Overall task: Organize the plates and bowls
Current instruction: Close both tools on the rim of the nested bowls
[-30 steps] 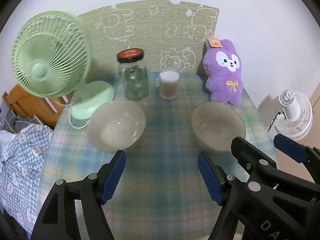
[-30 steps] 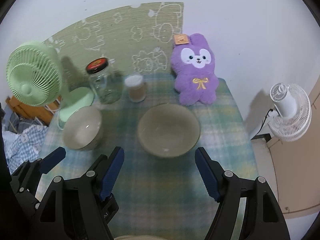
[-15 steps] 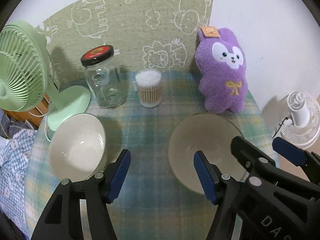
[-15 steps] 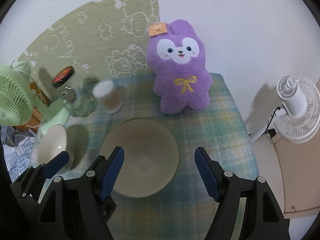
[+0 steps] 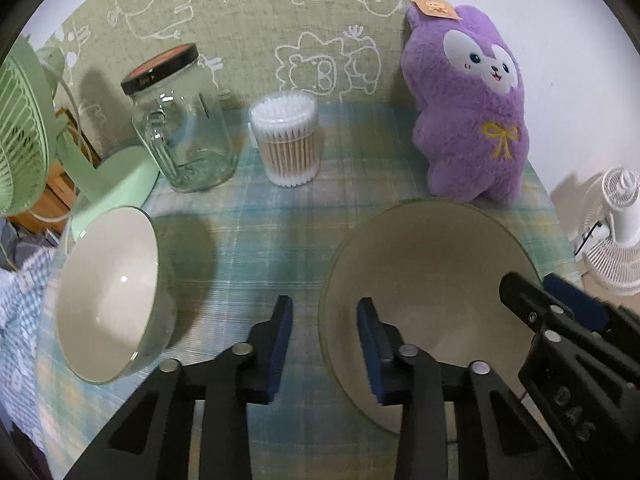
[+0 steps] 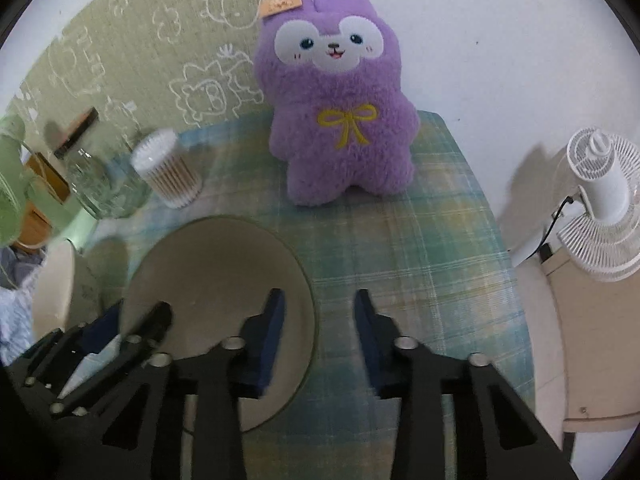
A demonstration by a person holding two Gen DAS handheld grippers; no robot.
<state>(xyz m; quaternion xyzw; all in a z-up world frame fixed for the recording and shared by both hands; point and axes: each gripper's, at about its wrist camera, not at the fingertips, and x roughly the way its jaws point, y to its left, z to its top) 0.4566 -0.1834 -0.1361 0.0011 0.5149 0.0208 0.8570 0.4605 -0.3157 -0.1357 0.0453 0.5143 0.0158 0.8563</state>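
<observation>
The large bowl [image 5: 432, 280] sits on the checked tablecloth [image 5: 260, 248] toward the right side of the table, just in front of the purple plush toy [image 5: 468, 120]. The left gripper [image 5: 325, 320] straddles its left rim, one finger outside over the cloth and the other inside the bowl; the right gripper [image 6: 316, 312] straddles the opposite rim the same way. Both pairs of jaws have just been closing to a narrow gap around the rim, but whether the pads actually press the wall cannot be told. A smaller white bowl [image 5: 108, 292] stands near the table's left edge, well apart from the large one, with a bare strip of cloth between them. Behind are a glass jar [image 5: 180, 132] and a tub of cotton swabs [image 5: 286, 140]; a green fan [image 5: 24, 128] crowds the back left corner. The cloth right of the large bowl is bare up to the table's edge [image 6: 496, 240].
</observation>
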